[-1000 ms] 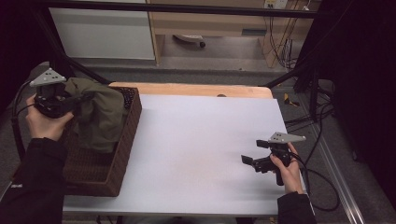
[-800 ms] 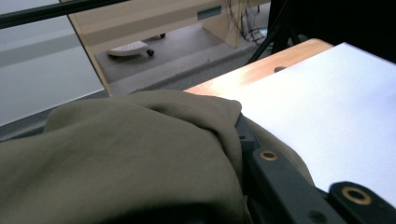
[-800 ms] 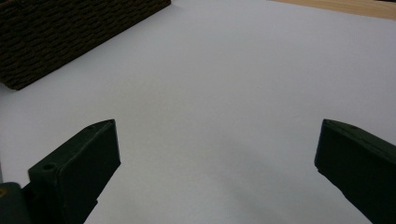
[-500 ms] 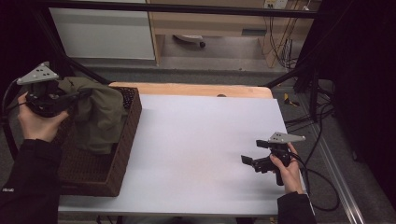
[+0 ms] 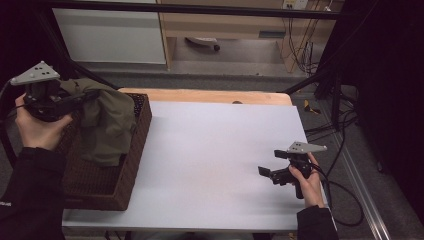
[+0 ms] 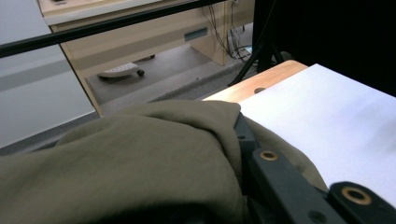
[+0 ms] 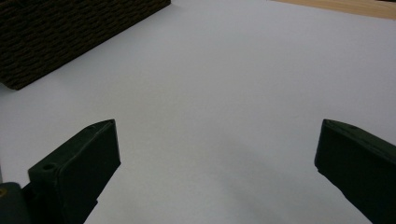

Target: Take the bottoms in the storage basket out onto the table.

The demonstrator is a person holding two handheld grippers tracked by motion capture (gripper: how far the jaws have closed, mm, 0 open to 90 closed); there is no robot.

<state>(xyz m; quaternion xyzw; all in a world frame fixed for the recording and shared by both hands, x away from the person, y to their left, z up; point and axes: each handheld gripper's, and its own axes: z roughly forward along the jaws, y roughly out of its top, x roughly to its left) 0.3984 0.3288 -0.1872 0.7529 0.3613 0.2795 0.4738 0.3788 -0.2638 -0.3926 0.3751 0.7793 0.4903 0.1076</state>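
Soft matt olive cloth (image 5: 107, 125) – rough woven wicker basket (image 5: 131, 165), smooth matt white tabletop (image 5: 210, 150), wooden edge.

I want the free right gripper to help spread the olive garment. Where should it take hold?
Probably the loose lower hem of the olive garment, coming from the table side over the wicker basket wall. The left gripper already pinches the top, so the cloth drapes down there.

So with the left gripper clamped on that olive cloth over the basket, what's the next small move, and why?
Probably lift a bit higher. The left gripper is shut on the olive cloth, but most of the cloth hangs inside the wicker basket, draped against its wall. The right gripper waits open over the white table.
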